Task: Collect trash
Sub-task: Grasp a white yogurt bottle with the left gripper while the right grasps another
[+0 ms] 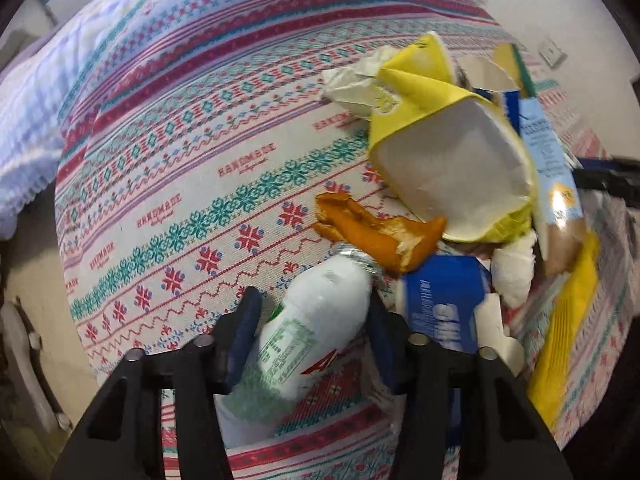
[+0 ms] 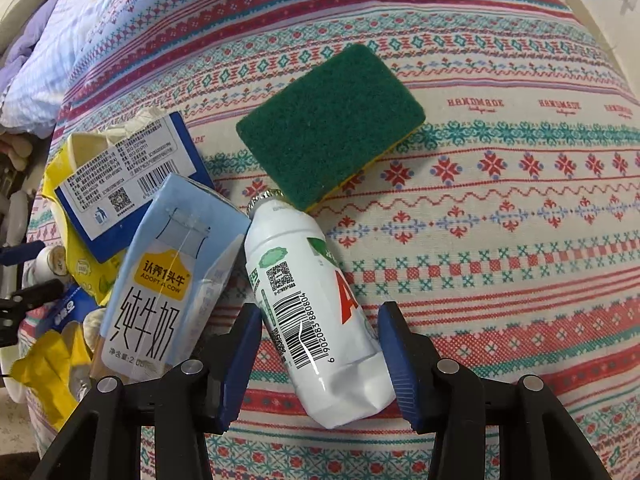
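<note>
Left hand-held gripper (image 1: 312, 332), tilted steeply down, grips one white plastic bottle (image 1: 304, 332) lying on the patterned cloth tabletop (image 1: 168, 184). Right hand-held gripper (image 2: 318, 344), same tilt, clamps another white plastic drink bottle (image 2: 316, 304). One green scouring sponge (image 2: 332, 124), one orange peel (image 1: 376, 232).

Both views are taken from cameras mounted just behind gripper fingers, aimed steeply down and close onto a patterned cloth (image 1: 192, 184). In the left wrist view the left gripper (image 1: 312, 332) fills the lower edge, and a white bottle (image 1: 320, 312) is seen very near, with the trash heap spread to the right. In the right wrist view the right gripper (image 2: 320, 340) frames another white bottle (image 2: 316, 312), with the heap on the left. The heap is shared by both views: the light blue milk carton (image 1: 548, 148) (image 2: 168, 276) and yellow wrappers (image 1: 416, 76) (image 2: 60, 376) are seen from opposite sides.
</note>
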`<state>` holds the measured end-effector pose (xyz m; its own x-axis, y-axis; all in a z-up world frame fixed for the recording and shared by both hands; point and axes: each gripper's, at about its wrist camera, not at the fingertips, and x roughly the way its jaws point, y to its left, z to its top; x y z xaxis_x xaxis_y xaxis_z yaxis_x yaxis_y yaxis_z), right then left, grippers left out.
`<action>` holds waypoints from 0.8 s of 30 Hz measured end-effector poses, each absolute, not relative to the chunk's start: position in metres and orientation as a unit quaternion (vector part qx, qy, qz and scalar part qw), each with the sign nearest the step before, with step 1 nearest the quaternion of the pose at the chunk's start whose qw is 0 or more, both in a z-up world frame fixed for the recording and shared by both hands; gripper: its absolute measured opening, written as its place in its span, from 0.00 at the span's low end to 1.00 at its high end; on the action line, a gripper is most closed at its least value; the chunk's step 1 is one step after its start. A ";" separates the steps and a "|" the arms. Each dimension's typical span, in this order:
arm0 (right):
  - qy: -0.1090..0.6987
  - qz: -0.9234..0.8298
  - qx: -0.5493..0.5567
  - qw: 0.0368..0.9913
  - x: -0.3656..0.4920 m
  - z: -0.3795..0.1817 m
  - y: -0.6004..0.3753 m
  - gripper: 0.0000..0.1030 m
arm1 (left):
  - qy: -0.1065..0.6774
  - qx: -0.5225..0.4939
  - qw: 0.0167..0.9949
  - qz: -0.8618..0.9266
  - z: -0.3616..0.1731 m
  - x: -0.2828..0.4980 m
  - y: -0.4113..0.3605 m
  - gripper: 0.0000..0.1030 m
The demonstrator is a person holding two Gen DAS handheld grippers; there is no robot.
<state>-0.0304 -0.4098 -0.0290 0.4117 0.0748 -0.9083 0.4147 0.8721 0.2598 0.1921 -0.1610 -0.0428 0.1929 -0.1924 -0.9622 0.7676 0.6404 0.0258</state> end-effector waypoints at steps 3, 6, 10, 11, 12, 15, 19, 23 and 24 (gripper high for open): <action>0.537 -0.104 0.226 0.806 -0.027 -0.032 -0.404 0.51 | 0.544 0.236 0.740 -0.318 -0.042 0.190 -0.154 0.44; 0.541 -0.100 0.226 0.804 -0.030 -0.034 -0.404 0.50 | 0.549 0.205 0.751 -0.304 -0.038 0.187 -0.137 0.43; 0.535 -0.097 0.228 0.808 -0.027 -0.032 -0.395 0.41 | 0.551 0.162 0.766 -0.290 -0.028 0.180 -0.102 0.41; 0.532 -0.096 0.229 0.809 -0.027 -0.030 -0.392 0.41 | 0.550 0.154 0.770 -0.285 -0.026 0.176 -0.095 0.41; 0.529 -0.095 0.229 0.811 -0.029 -0.028 -0.392 0.41 | 0.550 0.140 0.774 -0.280 -0.023 0.173 -0.086 0.41; 0.528 -0.093 0.229 0.813 -0.036 -0.024 -0.392 0.40 | 0.555 0.112 0.780 -0.268 -0.017 0.165 -0.064 0.41; 0.536 -0.100 0.221 0.809 -0.044 -0.026 -0.390 0.40 | 0.571 0.086 0.777 -0.250 -0.018 0.151 -0.038 0.40; 0.548 -0.099 0.214 0.803 -0.051 -0.033 -0.388 0.43 | 0.582 0.078 0.773 -0.240 -0.024 0.139 -0.019 0.41; 0.548 -0.099 0.213 0.803 -0.052 -0.034 -0.387 0.44 | 0.585 0.079 0.770 -0.241 -0.027 0.137 -0.018 0.41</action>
